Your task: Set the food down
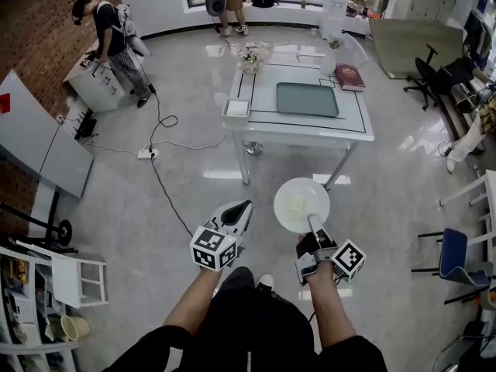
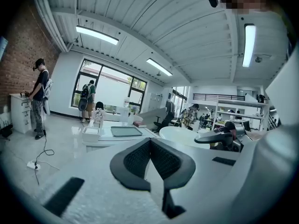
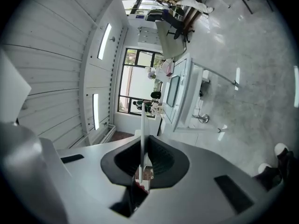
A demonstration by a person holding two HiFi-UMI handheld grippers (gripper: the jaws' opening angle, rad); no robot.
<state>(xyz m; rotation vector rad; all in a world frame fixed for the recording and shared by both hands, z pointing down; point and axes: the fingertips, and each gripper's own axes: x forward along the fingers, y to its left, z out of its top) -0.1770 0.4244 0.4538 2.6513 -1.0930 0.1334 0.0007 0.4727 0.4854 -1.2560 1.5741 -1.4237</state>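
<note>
The person is standing on the pale floor [image 1: 387,184] and holding both grippers out in the lower middle of the head view. The right gripper [image 1: 314,225] is clamping its jaws on the near rim of a white plate [image 1: 288,191], which is hovering level above the floor, just below the counter [image 1: 310,134] in the frame and well apart from it. A pale yellowish piece of food [image 1: 297,206] is lying near the middle of the plate. In the right gripper view the plate [image 3: 142,125] is showing edge-on as a thin white line running up from between the dark jaws of the right gripper [image 3: 142,161].

The left gripper [image 1: 242,208] is hanging to the left of the plate, not touching it. In the left gripper view the jaws of the left gripper [image 2: 150,141] are sitting together with nothing between them.

On the counter in the upper middle of the head view, a grey-green tray [image 1: 308,99] is lying at the centre, a white box [image 1: 236,108] is sitting at its left edge, and a red book [image 1: 350,77] is resting at its upper right corner.
</note>
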